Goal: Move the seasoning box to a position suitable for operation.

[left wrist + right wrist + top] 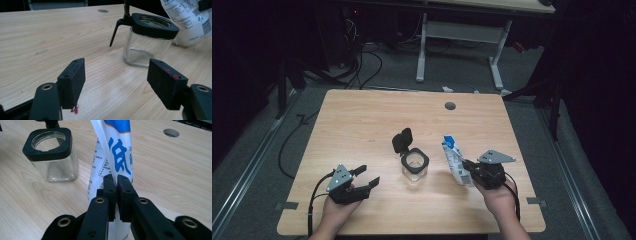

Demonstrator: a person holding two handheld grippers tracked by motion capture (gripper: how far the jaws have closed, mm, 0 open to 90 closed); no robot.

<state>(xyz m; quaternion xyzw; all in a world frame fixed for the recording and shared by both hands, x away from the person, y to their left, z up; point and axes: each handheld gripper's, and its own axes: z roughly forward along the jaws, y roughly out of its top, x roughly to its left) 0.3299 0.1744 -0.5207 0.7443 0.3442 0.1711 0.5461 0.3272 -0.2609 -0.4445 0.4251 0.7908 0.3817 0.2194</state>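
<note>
Jaws of the right gripper (116, 185) are clamped on a white-and-blue bag (117, 150), pinched at its edge and held upright over the table (362, 120), right of the glass jar (415, 167). Jaws of the left gripper (120, 82) are spread wide, nothing gripped, jar just ahead. The jar's black hinged lid (402, 140) is flipped up. Jar is seen at table centre.
</note>
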